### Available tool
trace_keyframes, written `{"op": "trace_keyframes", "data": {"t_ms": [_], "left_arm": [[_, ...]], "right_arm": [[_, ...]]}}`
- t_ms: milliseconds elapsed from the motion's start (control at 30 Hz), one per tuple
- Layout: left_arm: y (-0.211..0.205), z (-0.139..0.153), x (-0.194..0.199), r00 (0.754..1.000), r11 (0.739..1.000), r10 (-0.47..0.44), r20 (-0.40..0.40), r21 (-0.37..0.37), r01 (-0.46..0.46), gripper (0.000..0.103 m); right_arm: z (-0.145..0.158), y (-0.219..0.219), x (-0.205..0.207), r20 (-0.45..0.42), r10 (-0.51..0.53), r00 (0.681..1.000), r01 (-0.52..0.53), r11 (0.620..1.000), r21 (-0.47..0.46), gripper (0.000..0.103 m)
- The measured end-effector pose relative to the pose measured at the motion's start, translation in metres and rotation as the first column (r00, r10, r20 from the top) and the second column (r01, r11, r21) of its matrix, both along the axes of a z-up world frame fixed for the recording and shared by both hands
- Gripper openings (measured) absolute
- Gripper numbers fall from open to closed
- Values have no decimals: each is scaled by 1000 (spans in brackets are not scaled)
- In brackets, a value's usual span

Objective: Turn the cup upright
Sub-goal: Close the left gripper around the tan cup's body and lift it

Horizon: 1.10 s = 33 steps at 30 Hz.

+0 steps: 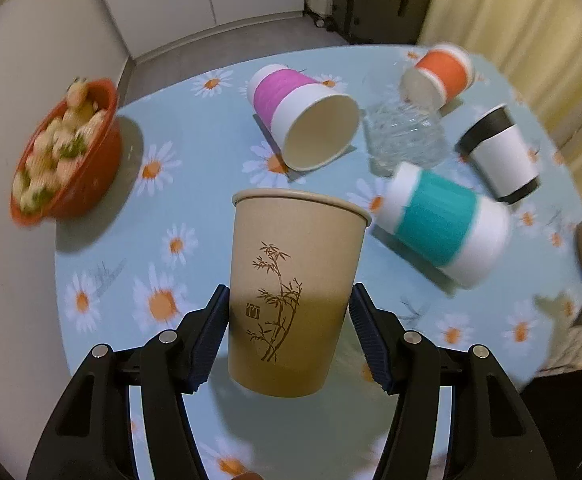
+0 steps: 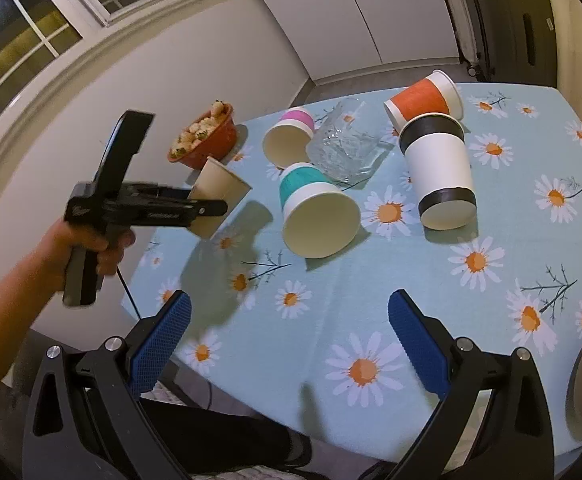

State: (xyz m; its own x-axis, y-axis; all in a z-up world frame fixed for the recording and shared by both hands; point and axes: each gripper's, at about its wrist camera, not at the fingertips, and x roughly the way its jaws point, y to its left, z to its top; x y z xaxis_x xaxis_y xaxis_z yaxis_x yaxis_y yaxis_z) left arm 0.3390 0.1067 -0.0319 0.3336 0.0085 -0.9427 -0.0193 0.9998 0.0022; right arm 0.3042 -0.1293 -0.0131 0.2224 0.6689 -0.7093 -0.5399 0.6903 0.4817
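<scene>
A home dining spot. A daisy-print tablecloth (image 2: 431, 280) covers the table. White cupboards (image 2: 355, 12) and a window (image 2: 31, 32) stand nearby.

Near table edge: bare daisy cloth (image 2: 371, 280) below the right gripper (image 2: 289, 344), open passage.
Centre: teal cup (image 2: 315, 208), glass (image 2: 345, 148), pink cup (image 2: 289, 136) crowded together.
Right: black-banded cup (image 2: 439, 172) touching orange cup (image 2: 427, 98).
Left edge: red bowl (image 2: 207, 136).

I'm seeing a tan cup (image 1: 295, 292) showing brown bamboo print, over a pale blue daisy-patterned tablecloth (image 2: 431, 292); beyond the cup, pink-banded (image 1: 291, 110) and teal-banded (image 1: 443, 226) cups are lying.
</scene>
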Motion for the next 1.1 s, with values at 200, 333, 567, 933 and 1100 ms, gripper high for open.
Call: {"op": "trace_keyframes", "data": {"t_ms": [200,333,567,933,1100], "left_arm": [[-16,18,-38,994,981,108,-12,-158,-109,59],[-34,19,-55,987,956,157,-32,-245,-160,59],[-64,-2,-71,965,898,242,-103,-353,-263,59],[-107,-37,-72,950,872,270,-160,-377,-311,59],[-116,-44,-70,948,876,268,-171,-367,-313,60]], "right_arm": [[8,-11,-7,-14,-10,1000,10,999,49,98],[15,-20,-15,-18,-4,1000,6,995,95,98],[12,-44,-26,-50,-32,998,39,990,134,98],[-6,-80,-34,-89,-99,991,110,986,123,98],[-6,-84,-32,-93,-111,989,122,984,129,98]]}}
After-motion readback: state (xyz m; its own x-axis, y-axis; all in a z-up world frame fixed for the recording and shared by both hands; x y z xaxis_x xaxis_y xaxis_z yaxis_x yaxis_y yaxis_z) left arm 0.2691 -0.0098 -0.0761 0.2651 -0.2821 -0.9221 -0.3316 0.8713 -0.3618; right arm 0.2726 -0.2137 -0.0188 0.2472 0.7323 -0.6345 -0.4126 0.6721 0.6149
